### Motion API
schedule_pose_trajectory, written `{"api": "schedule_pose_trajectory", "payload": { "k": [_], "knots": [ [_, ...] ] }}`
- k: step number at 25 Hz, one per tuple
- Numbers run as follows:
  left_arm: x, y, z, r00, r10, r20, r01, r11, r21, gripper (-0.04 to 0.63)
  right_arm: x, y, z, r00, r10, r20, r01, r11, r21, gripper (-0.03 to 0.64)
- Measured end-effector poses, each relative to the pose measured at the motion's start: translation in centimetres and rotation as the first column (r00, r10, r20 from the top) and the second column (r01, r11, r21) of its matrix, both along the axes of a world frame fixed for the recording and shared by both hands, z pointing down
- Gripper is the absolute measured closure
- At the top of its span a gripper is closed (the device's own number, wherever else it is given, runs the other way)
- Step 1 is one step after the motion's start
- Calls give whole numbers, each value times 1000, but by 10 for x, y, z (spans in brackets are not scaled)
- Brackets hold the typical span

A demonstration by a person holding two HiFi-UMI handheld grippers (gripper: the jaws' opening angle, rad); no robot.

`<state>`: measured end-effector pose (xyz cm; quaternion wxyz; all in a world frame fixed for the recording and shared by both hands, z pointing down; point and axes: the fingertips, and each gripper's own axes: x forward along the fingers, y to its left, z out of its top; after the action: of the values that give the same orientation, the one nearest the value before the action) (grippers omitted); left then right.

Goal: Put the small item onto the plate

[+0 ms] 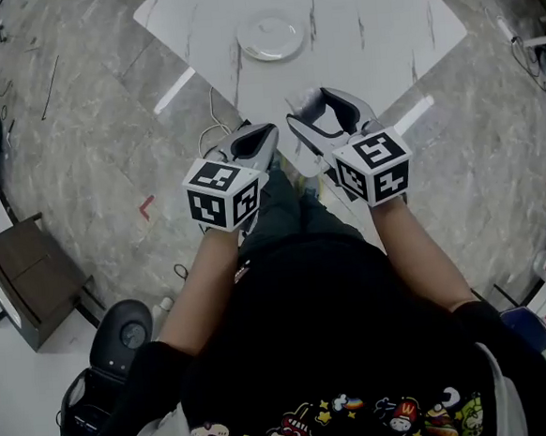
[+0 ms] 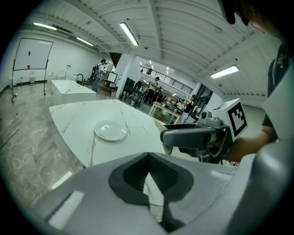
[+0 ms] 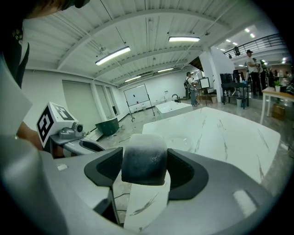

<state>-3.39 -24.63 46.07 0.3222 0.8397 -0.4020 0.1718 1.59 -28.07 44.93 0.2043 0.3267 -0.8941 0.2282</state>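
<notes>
A round white plate (image 1: 271, 36) lies on the white marble table (image 1: 380, 25), far side from me; the left gripper view shows the plate (image 2: 110, 131) alone on the top. My right gripper (image 1: 322, 108) hovers over the table's near corner, shut on the small item (image 3: 143, 160), a rounded block that is dark grey above and white below. My left gripper (image 1: 256, 140) hangs beside it, just off the table's near edge, shut with nothing between its pads (image 2: 138, 179). The plate is about a forearm's length beyond both grippers.
Grey stone floor surrounds the table. A dark brown box (image 1: 28, 279) and a black round-based object (image 1: 122, 335) stand at my left. A thin cable (image 1: 212, 131) lies by the table edge. Several people and desks (image 2: 151, 92) are far behind the table.
</notes>
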Motion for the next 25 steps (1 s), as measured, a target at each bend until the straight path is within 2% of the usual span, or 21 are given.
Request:
{"api": "schedule_pose_trajectory", "payload": {
  "k": [5,13,25],
  "knots": [
    [-15,-37,27,1000,13,-19,-14,999,-43,595,-11,-41,22,998,43,-34,-44,999,-24,288],
    [-6,-65,54,994,81,-70,-89,990,-110,595,-23,-79,61,993,60,-102,-68,994,-82,288],
    [-29,-101,78,993,51,-108,-67,986,-151,595,-46,-146,105,982,43,-184,-59,995,-83,290]
  ]
}}
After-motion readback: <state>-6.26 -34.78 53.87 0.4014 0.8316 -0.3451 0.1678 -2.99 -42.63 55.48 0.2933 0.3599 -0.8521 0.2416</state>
